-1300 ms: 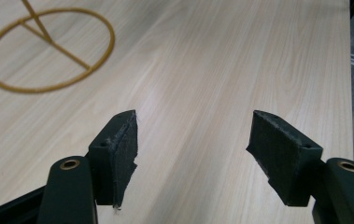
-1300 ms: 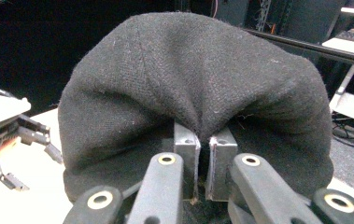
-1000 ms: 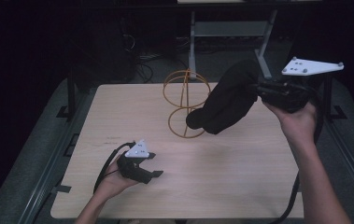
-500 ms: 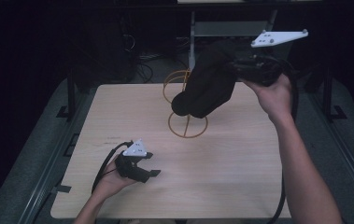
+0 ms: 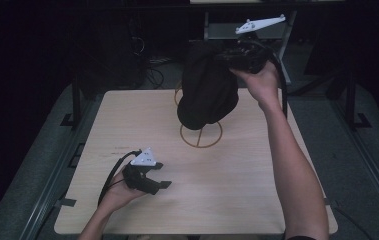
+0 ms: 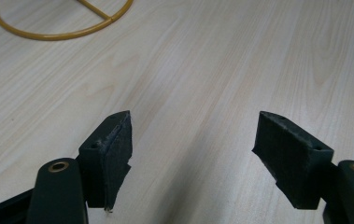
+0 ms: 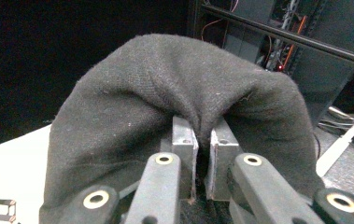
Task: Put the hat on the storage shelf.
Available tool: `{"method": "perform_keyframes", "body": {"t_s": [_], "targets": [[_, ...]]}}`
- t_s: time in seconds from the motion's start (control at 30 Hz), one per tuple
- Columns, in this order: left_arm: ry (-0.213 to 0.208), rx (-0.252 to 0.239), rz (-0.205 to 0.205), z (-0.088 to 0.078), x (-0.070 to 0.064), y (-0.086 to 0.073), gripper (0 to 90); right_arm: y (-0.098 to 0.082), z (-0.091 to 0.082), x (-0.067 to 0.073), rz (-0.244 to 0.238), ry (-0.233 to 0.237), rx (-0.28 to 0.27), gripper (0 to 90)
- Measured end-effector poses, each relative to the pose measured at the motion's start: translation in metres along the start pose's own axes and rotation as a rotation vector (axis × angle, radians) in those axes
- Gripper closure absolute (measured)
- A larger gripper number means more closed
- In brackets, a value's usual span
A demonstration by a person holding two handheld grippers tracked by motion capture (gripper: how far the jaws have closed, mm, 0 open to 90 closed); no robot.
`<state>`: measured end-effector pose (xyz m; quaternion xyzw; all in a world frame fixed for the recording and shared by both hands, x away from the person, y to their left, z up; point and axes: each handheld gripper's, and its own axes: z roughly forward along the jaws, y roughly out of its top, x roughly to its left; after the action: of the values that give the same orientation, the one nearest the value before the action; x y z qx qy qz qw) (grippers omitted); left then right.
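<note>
The right gripper, jaws clamped on a black hat, holds it hanging lengthwise downward above the gold wire stand near the table's far edge. The left gripper rests wide open and empty near the front-left corner.

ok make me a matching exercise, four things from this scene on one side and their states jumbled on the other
Things:
1. left gripper
2. right gripper
3. hat
4. wire stand

States:
a. hangs in the air above the table
b. open, low over the table
c. yellow ring base on the table
d. shut on dark fabric

Pairs: 1-b, 2-d, 3-a, 4-c
</note>
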<state>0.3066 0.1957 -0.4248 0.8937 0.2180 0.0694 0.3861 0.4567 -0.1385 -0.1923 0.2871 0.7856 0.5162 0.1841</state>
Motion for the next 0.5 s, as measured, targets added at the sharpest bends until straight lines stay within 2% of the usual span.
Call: {"method": "perform_keyframes", "body": {"t_s": [0.07,0.1,0.23,0.33,0.5], "targets": [[0.0,-0.003,0.0,-0.001,0.001,-0.001,27.3,0.0,0.006,-0.001,0.008,0.014,-0.001,83.6],[-0.004,-0.008,-0.026,-0.002,0.006,-0.003,27.2,0.0,0.015,-0.004,0.023,0.023,0.007,82.9],[-0.007,-0.027,-0.056,-0.006,0.01,-0.004,26.8,0.001,0.028,-0.006,0.035,0.032,0.014,82.7],[-0.001,-0.062,-0.058,-0.009,0.01,-0.004,26.9,0.003,0.045,-0.007,0.053,0.053,0.032,82.7],[0.003,-0.049,-0.055,-0.008,0.012,-0.005,26.9,0.006,0.062,-0.008,0.048,0.042,0.069,82.7]]}}
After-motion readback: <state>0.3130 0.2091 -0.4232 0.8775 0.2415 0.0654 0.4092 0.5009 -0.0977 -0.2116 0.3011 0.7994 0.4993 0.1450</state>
